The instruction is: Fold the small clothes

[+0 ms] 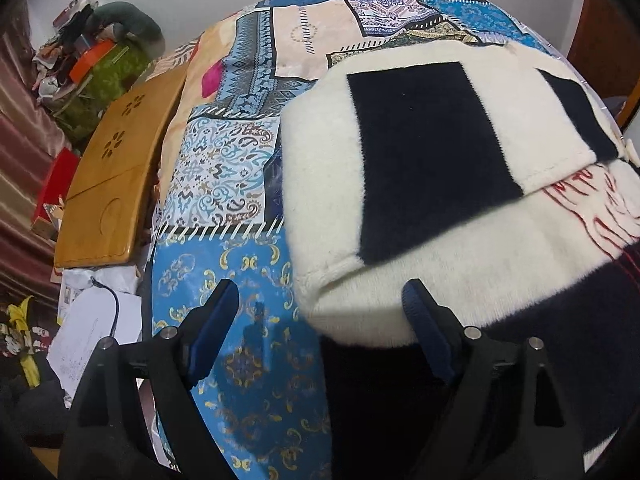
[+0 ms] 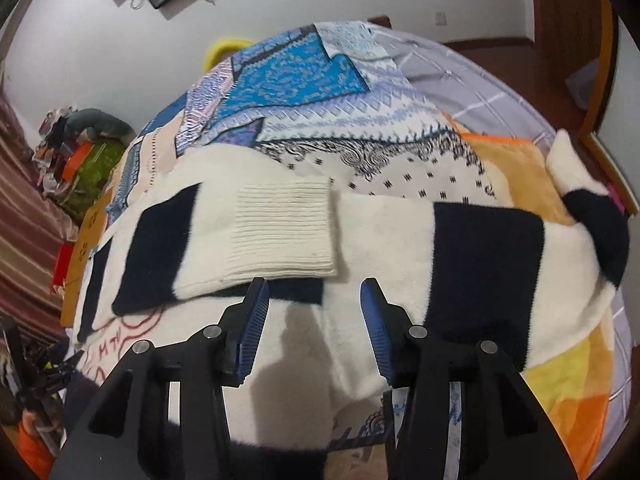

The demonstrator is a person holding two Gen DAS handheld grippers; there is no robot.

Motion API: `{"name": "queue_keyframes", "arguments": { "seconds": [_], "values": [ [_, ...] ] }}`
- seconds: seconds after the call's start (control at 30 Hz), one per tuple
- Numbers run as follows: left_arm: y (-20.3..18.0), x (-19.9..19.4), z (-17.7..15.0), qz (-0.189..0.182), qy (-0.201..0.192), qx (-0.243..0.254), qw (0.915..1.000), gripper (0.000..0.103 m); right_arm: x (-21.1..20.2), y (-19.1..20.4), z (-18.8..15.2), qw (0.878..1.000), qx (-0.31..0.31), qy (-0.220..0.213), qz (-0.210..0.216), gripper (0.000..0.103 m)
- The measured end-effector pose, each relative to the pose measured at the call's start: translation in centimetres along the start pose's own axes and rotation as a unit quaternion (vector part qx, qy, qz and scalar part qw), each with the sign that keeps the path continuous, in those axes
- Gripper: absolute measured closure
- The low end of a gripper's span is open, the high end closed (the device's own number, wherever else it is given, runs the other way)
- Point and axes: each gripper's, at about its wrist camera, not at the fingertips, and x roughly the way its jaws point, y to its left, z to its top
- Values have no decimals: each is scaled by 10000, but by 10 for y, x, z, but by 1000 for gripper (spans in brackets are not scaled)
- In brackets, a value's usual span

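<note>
Sweater [image 2: 360, 240] lies on patterned bedspread [image 1: 224, 160], one sleeve [image 2: 248, 236] folded across body; second sleeve [image 2: 580, 216] at 3 o'clock unfolded, we judge. Left gripper [image 1: 320, 304] wide, empty; right gripper [image 2: 314, 300] part-open, empty.

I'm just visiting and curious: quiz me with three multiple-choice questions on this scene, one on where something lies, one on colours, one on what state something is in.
1. Where does the wooden tray lie in the left wrist view?
A. left of the patterned blanket
B. on top of the sweater
C. between the gripper fingers

2. What colours is the sweater?
A. red and green
B. cream with dark navy blocks
C. plain grey

3. How does the right gripper stand?
A. shut on the ribbed cuff
B. shut on the blanket
C. open, holding nothing

Answers: 1 A, the tray sits at the blanket's left edge; 2 B, cream knit with dark patches; 3 C, only a gap between its fingers, the ribbed cuff lying free beyond them.
</note>
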Motion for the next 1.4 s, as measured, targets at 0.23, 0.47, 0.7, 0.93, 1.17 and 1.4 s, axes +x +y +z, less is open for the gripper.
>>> {"name": "queue_keyframes", "arguments": {
  "seconds": [0.23,0.47,0.7,0.93,1.17,1.4],
  "values": [
    [-2,9,10,122,-75,-31,9999,15,27,-4,6,9989,83,406,200,59],
    [3,11,17,407,-244,-239,9986,15,41,5,13,9985,-113,477,246,72],
    [8,3,19,692,-537,-342,9956,25,27,19,19,9988,-476,82,87,95],
    [16,-12,20,649,-732,-503,9939,25,-16,28,25,9968,-511,-540,283,96],
    [19,-20,16,544,-757,-614,9938,25,-43,35,19,9950,-543,-708,445,96],
    [23,-31,12,623,-847,-686,9921,25,-29,22,4,9977,-361,-500,273,96]
  ]
}}
